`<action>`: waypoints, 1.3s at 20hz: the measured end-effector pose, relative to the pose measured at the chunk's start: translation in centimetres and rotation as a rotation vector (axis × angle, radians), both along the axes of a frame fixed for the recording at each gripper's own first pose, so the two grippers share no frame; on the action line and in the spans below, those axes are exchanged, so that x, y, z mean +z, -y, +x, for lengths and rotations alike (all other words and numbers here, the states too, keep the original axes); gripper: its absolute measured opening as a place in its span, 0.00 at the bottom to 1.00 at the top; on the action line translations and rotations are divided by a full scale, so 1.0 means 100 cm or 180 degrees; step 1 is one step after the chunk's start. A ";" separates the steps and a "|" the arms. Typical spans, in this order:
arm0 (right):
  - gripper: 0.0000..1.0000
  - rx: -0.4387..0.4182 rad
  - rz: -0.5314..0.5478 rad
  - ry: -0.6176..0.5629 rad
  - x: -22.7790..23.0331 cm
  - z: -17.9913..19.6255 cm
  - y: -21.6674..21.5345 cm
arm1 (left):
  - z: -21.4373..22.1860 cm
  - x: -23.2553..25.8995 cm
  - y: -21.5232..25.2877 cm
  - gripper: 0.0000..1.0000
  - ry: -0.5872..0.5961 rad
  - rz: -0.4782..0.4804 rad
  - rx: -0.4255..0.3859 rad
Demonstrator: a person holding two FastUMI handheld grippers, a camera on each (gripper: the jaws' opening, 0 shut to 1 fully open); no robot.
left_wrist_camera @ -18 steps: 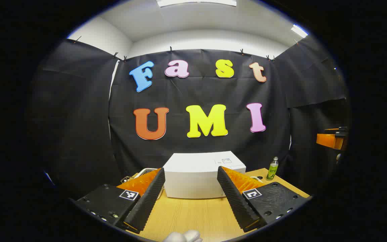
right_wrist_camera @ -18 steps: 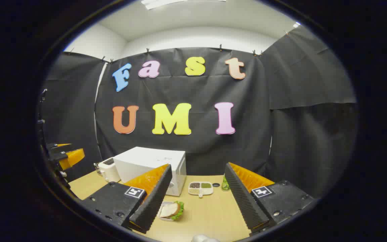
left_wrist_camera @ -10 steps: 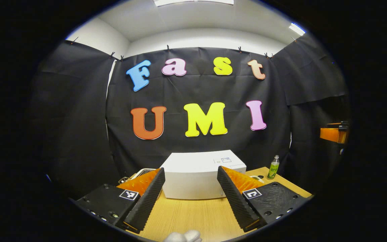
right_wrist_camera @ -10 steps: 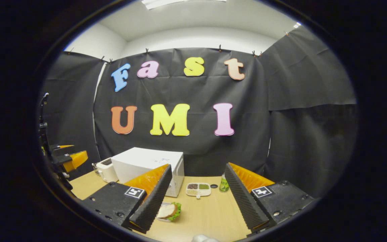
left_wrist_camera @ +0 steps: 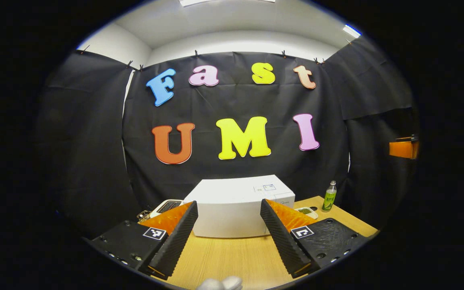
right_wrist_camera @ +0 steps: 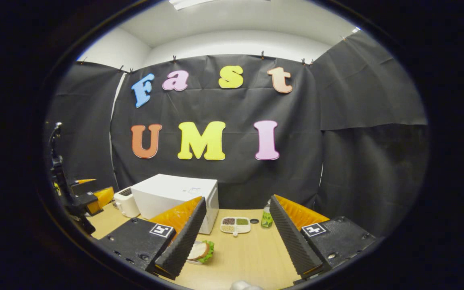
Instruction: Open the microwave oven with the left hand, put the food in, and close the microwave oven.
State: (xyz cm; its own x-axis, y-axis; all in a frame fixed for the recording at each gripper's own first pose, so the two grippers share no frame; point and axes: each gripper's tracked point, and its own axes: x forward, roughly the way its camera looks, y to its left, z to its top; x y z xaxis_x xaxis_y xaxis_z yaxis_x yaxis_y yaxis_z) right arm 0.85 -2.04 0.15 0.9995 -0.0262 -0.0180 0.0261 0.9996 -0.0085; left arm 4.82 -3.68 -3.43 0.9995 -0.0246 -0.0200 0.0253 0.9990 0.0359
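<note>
both grippers hung open and empty above the desk (left_wrist_camera: 224, 257). the left gripper (left_wrist_camera: 228, 237) faced the white microwave oven (left_wrist_camera: 236, 205), its door shut. by the right gripper (right_wrist_camera: 236, 237), the sandwich (right_wrist_camera: 200, 250) lay before the oven.

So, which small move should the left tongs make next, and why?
Probably bring the left tongs forward toward the microwave. Its door looks closed, the tongs are open and apart from it, and the sandwich sits on the table.
</note>
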 end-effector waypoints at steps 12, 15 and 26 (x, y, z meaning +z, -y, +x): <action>0.92 -0.0399 -0.0084 -0.0226 -0.009 -0.003 0.037 | 0.137 -0.117 0.103 0.97 -0.0315 -0.0183 -0.0363; 0.92 -0.0499 -0.0135 -0.0344 -0.016 -0.003 0.045 | 0.170 -0.154 0.117 0.97 -0.0483 -0.0085 -0.0347; 0.97 -0.0670 -0.0357 -0.0499 -0.014 -0.003 0.060 | 0.224 -0.184 0.132 0.43 -0.0515 -0.0261 -0.0370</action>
